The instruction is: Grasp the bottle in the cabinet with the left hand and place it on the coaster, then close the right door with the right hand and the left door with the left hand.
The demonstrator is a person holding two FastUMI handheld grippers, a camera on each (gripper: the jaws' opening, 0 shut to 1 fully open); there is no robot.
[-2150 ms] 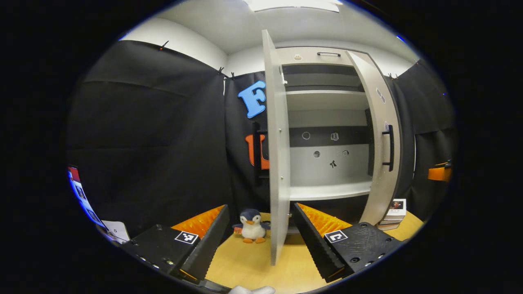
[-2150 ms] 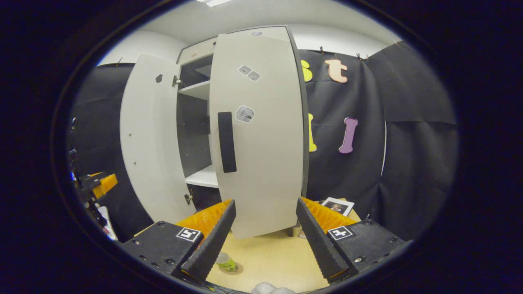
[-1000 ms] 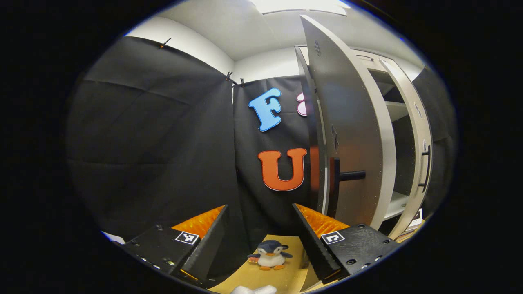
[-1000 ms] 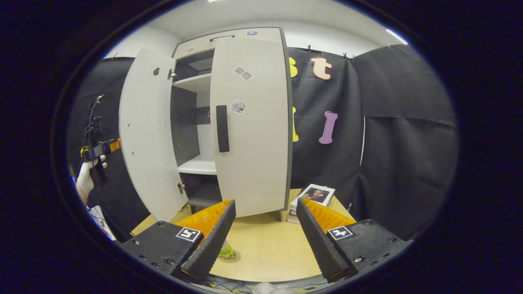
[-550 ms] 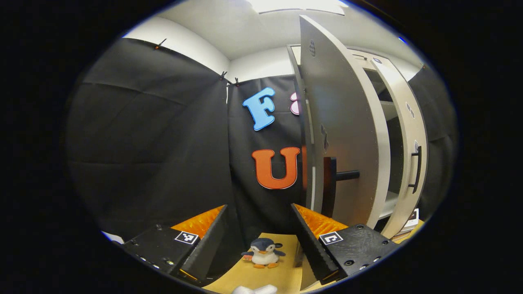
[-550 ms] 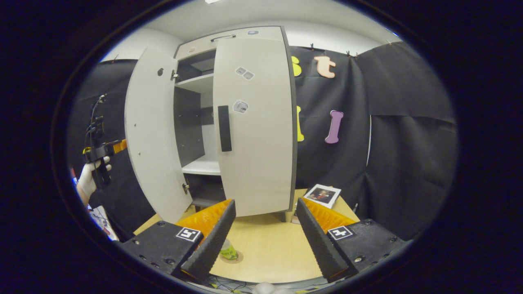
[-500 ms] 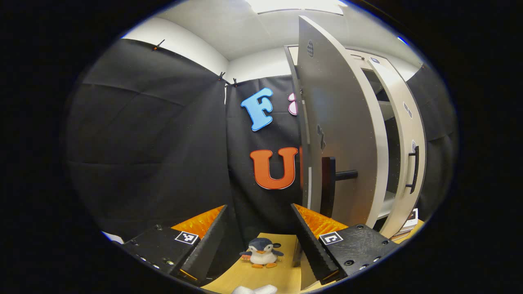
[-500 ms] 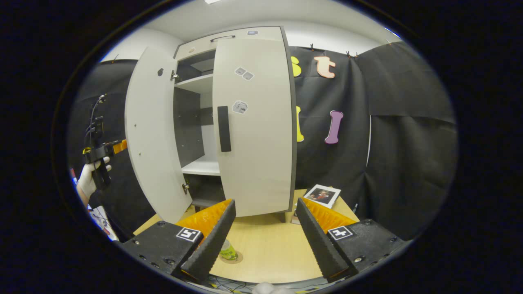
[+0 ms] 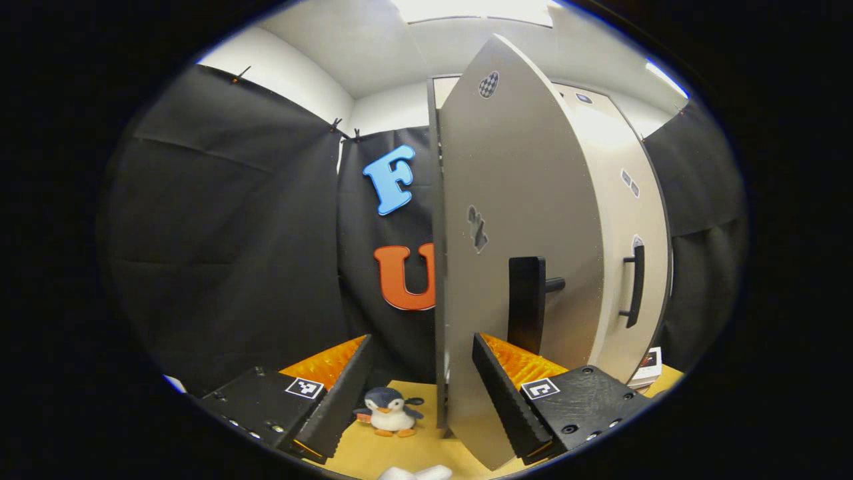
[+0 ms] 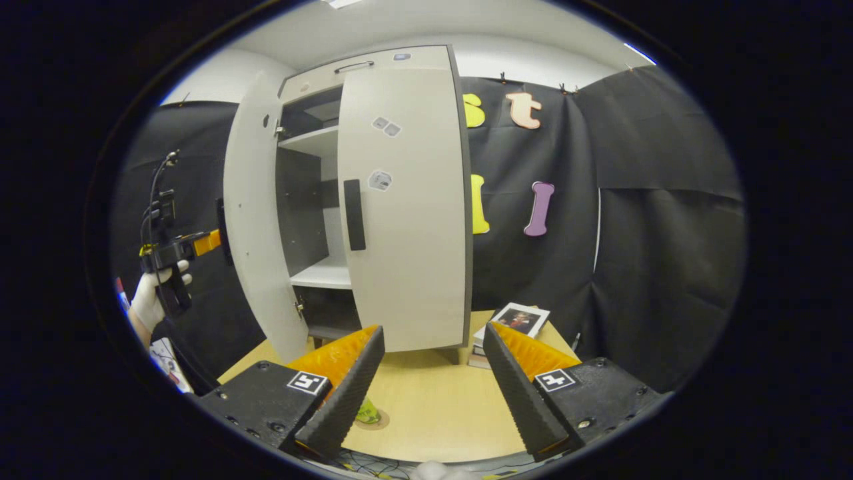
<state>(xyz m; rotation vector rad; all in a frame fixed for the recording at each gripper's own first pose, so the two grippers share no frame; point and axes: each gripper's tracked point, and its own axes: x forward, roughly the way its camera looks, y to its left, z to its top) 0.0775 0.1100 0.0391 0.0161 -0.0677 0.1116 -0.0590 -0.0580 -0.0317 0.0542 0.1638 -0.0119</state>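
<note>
- Left gripper (image 9: 418, 390), in the left gripper view: jaws wide apart, nothing between the fingers but the edge of the left door (image 9: 506, 220), which stands between them; the right finger (image 9: 501, 393) lies against or just beside the door's outer face, below its handle (image 9: 526, 303). Contact cannot be told for sure.
- In the right gripper view the same gripper (image 10: 200, 245) sits far left, raised to about handle height, level, its tip at the outer side of the left door (image 10: 253, 220). A gloved hand (image 10: 152, 300) grips it from below, the sleeve running down and left.
- Left door: partly swung in, still ajar; a gap to the shelves (image 10: 321, 273) shows between the two doors.
- Right door (image 10: 403, 207): flat against the cabinet front, its handle (image 10: 354, 213) upright near its left edge.
- Right gripper (image 10: 433, 393): jaws wide apart and empty, held low and near over the table (image 10: 440, 407), pointing at the cabinet, well apart from the right door.
- Bottle (image 10: 368, 412): on the table, near left, on a round coaster (image 10: 376, 421), partly hidden behind the right gripper's left finger.
- A toy penguin (image 9: 390, 413) stands on the table left of the left door's lower edge.
- A small stack of books (image 10: 513, 320) lies on the table right of the cabinet.
</note>
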